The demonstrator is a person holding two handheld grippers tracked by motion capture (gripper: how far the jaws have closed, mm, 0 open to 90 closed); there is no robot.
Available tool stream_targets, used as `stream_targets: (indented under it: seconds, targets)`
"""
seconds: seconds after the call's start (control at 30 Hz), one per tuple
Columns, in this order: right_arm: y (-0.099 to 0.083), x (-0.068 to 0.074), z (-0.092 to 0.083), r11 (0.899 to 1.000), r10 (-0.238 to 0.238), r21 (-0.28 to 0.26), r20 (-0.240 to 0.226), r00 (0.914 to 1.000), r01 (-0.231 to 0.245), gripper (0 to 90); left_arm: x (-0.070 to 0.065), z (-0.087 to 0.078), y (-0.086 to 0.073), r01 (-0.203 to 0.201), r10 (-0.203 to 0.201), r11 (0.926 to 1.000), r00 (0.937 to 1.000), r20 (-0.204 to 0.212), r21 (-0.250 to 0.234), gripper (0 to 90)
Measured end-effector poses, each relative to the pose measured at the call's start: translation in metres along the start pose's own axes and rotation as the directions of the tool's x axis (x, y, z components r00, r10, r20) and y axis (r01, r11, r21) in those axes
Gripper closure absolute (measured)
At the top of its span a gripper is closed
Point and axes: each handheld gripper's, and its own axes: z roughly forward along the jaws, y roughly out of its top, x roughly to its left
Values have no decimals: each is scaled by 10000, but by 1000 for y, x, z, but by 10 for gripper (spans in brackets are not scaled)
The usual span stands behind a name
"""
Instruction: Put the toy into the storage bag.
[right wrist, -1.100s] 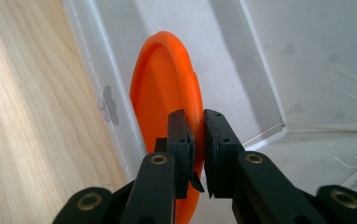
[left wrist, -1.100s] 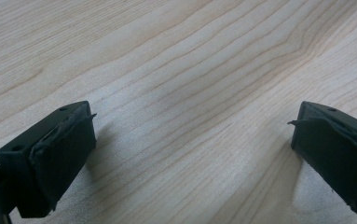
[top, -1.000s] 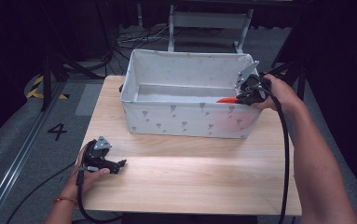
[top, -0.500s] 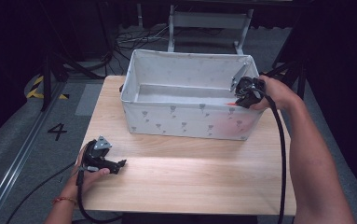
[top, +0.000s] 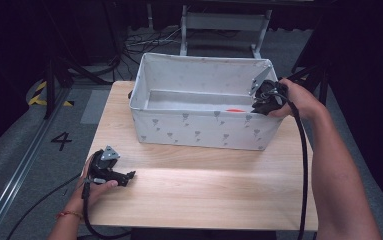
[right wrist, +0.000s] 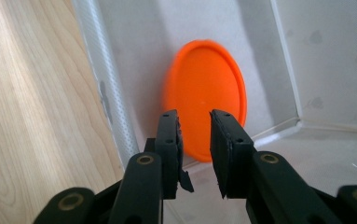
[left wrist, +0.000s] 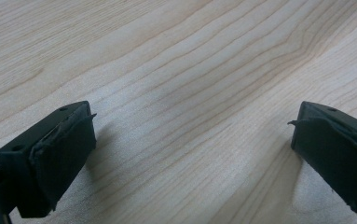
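So the tabletop [top: 204, 185] is pale wood, clear-finished, with long wavy grain lines that show up really nicely in the left gripper view. Sitting on it toward the far side is a soft-sided box [top: 204, 131], white fabric with a little grey repeating print, rectangular, with slightly floppy walls and a stitched, textured rim.

The thing being worked on is a bright orange disc [right wrist: 205, 93]. It's flat, round, smooth plastic-looking, with a thin raised lip running around the edge. It's inside the box at the right-hand end, and in the right gripper view it looks like it's leaning against the wall near a corner, though I can't be sure it isn't lying flat on the bottom. From the high view it's only a thin orange sliver [top: 236, 110] over the front wall.

The right gripper [right wrist: 195, 140] is poked over the box's right end. Its black jaws have just been easing apart, and there's a narrow gap between them now with nothing in it; the disc sits just past the tips, not pinched. The pads look matte rubbery, a bit chewed up on the edges.

The left gripper [top: 129, 176] is resting on the tabletop near the front left corner, jaws spread wide over bare wood, well away from the box.
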Motion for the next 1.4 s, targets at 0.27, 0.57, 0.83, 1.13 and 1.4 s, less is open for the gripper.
stream_targets:
  seconds: [0.27, 0.57, 0.83, 1.13, 1.4]
  targets:
    - [-7, 0, -7, 9950, 522, -866, 159, 9985, -507, 701, 0, 0, 0, -2, 2, 10000, 10000, -11, -1, 1]
    - [-17, 4, -16, 9683, 1357, -2188, 548, 9892, -1207, 578, 0, 0, 0, 7, -7, 10000, 10000, 10, -1, 1]
    - [-32, 13, -28, 9021, 2671, -3741, 935, 9591, -2148, 416, 0, 0, 0, -21, 21, 10000, 10000, -8, -27, 1]
    - [-58, 27, -47, 8141, 3568, -5175, 880, 9300, -2634, 328, 0, 0, 0, -2, 2, 10000, 10000, -11, 0, 1]
    - [-74, 47, -59, 7663, 4273, -5785, 1339, 8941, -2796, 264, 0, 0, 0, 15, -15, 10000, 10000, -25, 1, 1]
